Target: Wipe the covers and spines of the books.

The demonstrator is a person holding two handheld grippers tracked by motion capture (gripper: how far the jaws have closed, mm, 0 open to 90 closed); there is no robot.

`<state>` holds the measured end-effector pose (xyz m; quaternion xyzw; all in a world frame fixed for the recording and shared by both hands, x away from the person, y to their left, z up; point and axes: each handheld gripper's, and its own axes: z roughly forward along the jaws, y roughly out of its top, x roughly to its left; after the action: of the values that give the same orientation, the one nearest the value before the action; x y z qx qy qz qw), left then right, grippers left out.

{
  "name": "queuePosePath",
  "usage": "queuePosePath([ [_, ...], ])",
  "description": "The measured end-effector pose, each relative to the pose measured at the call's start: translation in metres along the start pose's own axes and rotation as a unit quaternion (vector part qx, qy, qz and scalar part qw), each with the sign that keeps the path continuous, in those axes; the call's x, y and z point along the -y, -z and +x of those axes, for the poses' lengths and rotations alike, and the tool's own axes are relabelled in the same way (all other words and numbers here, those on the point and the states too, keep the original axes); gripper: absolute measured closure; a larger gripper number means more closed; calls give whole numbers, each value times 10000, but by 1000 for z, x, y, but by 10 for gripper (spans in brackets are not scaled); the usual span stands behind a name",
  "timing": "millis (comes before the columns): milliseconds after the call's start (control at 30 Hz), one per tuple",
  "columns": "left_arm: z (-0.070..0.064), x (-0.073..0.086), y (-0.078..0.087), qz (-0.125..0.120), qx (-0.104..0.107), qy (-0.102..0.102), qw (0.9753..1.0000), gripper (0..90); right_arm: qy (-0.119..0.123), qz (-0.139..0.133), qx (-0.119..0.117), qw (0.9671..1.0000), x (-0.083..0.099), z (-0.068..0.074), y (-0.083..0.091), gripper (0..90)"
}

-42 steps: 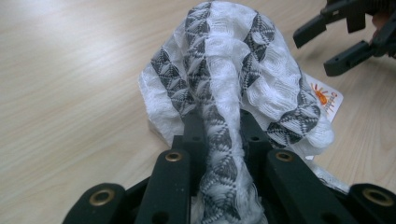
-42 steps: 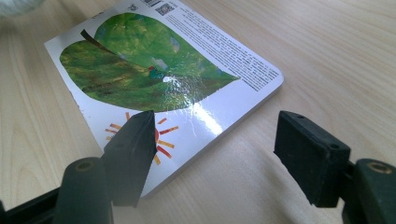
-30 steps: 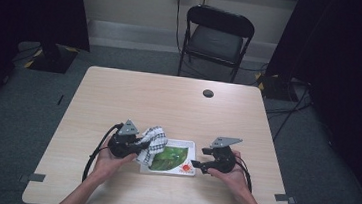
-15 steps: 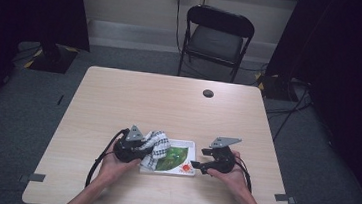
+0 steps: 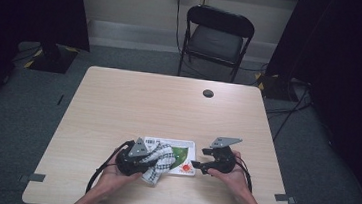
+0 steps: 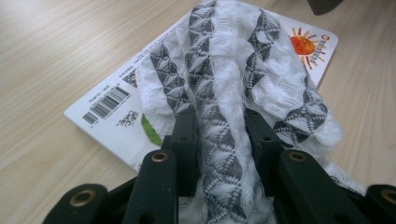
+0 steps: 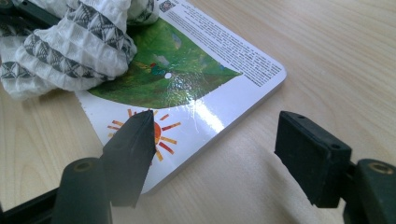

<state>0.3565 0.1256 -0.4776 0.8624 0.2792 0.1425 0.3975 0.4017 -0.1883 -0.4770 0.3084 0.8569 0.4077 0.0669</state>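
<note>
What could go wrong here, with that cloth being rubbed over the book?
The left gripper pinches only a bunched fold of the cloth, so the cloth might slip free while wiping. The book lies flat on the smooth table, and the right gripper, jaws open, has one jaw over the book's corner and clamps nothing, so the book could slide. Loose cloth may drag off the cover.

A fixed high view looks forward and down on the whole table, a chair at the frame's top. The left gripper view sits very close, facing along its jaws. The right gripper view looks low across the tabletop. All three share the patterned cloth and the book.
</note>
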Motion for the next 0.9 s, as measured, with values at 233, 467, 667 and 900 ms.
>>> queuePosePath([
  [233, 14, -2, -6, -58, 58, 379, 9992, 689, -6, 37, -2, 10000, 1, -1, -1, 288],
  [467, 34, -7, -12, -49, -189, 617, 9979, 688, -36, 51, 5, 10000, 2, -1, 0, 289],
  [667, 37, -6, -12, -86, -300, 644, 9974, 687, -46, 67, 31, 10000, 4, -2, 0, 288],
  [900, 25, -7, -11, -12, -247, 481, 9985, 683, -53, 69, 55, 9999, 5, -1, 1, 288],
])
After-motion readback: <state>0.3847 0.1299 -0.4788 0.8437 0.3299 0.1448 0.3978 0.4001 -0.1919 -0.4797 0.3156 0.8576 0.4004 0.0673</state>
